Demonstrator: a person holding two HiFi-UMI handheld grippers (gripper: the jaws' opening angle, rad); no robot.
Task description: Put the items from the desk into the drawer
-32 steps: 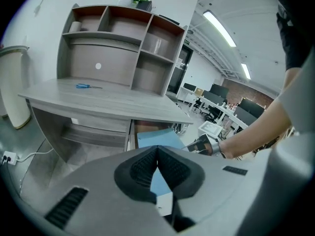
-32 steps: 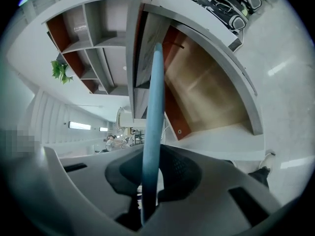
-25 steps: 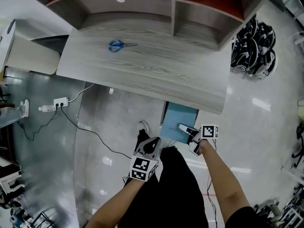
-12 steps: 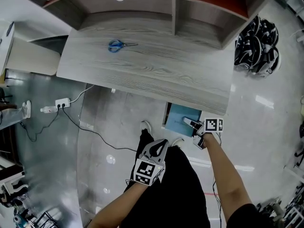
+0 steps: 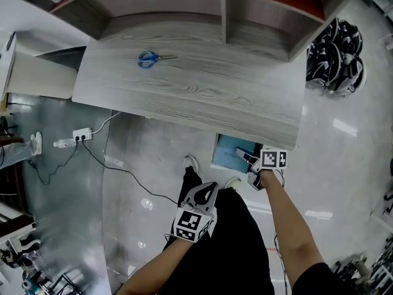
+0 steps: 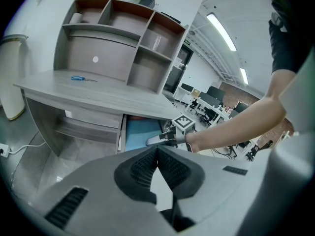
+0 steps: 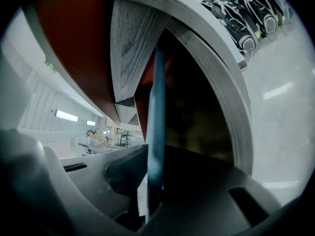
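Blue-handled scissors lie on the grey wooden desk, far left of both grippers. Under the desk's right end a drawer stands open. A thin flat blue item, like a folder, lies in it. My right gripper is at the drawer's front, shut on the near edge of that blue item, seen edge-on between its jaws. My left gripper hangs low by the person's legs, shut and empty.
A shelf unit stands at the back of the desk. On the shiny floor lie a power strip with cables at the left and a heap of black gear at the right. The person's black trousers fill the space below the drawer.
My right gripper has moved toward the desk with the blue item, and less blue shows beyond the desk's edge. The left gripper has hardly moved.
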